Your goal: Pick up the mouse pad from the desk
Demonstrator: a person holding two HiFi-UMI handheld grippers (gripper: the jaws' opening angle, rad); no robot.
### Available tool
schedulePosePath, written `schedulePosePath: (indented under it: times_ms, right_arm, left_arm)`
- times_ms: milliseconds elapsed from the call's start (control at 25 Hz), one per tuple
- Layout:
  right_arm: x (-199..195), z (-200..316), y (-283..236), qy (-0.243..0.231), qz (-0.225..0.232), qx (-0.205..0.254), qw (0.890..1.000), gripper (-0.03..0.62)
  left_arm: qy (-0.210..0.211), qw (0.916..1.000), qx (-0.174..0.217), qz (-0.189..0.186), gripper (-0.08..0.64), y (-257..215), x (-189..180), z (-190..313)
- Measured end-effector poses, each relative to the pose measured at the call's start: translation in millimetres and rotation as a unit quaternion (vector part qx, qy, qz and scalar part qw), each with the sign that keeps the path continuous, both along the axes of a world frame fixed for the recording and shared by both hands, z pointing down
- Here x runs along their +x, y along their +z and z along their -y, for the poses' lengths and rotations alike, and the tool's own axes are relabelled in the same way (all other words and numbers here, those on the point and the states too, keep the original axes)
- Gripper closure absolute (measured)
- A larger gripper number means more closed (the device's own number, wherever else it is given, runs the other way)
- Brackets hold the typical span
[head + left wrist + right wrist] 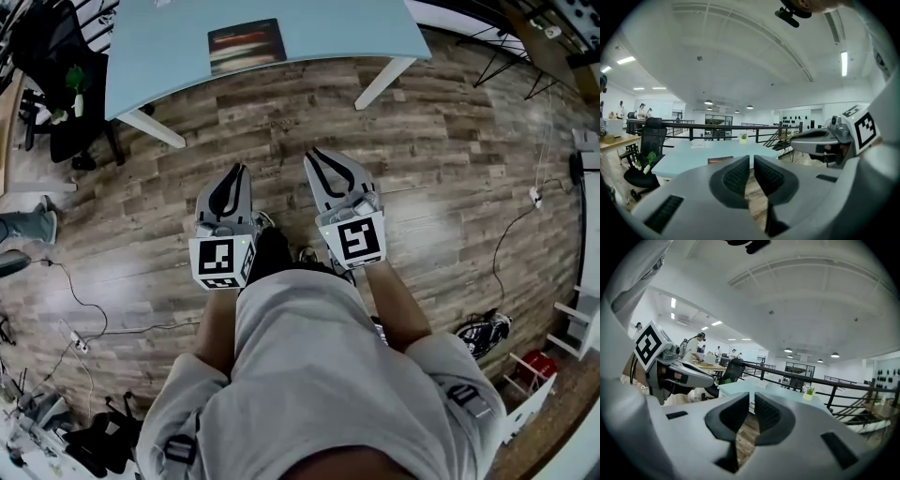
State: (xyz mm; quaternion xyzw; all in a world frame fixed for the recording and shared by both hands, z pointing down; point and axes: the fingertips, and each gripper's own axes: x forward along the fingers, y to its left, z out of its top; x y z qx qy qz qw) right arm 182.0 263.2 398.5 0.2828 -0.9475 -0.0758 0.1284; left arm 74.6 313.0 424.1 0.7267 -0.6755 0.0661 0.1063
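Note:
The mouse pad (247,45) is a dark rectangle with a reddish print, lying flat on the pale blue desk (169,56) well ahead of me. From the left gripper view the mouse pad (720,160) shows just above the left jaw, on the desk (689,157). I hold both grippers side by side over the wooden floor, short of the desk, pointing at it. The left gripper (236,173) (751,161) has only a narrow slit between its pads, with nothing in it. The right gripper (319,156) (752,400) stands the same, slightly apart and empty.
A black office chair (56,75) (649,145) stands at the desk's left end. A small potted plant (743,137) sits on the desk's far side before a black railing (717,126). Cables (80,305) trail over the floor at left, and white shelving (567,328) stands at right.

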Motion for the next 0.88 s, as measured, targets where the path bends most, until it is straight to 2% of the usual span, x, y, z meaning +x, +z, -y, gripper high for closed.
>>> schedulePosePath:
  times_ms: [120,240,360,680,880]
  right_arm:
    - [-22.7,24.7,-3.5,0.019,0.013,-0.004,1.000,0.552]
    - [-40.7,39.8,-7.3,0.028,0.005,0.005,1.000,0.551]
    - [-56.0,54.9,-4.0,0.045,0.020,-0.007,0.999,0.551]
    - [-73.9,95.7,12.4,0.042,0.004,-0.034,0.999,0.551]
    - [-93.8,135.7,24.4,0.024,0.006,-0.047,0.999,0.551]
  left_arm:
    - [0.010,0.9999,0.001,0.000,0.520,-3.2,-29.8,27.1]
    - [0.023,0.9997,0.005,0.001,0.520,-5.7,-49.6,46.3]
    - [0.032,0.9995,0.002,-0.001,0.520,-2.1,-68.0,62.1]
    - [0.018,0.9994,-0.014,-0.026,0.520,14.6,-91.7,95.0]
    - [0.002,0.9993,-0.027,-0.026,0.520,26.1,-111.8,129.5]
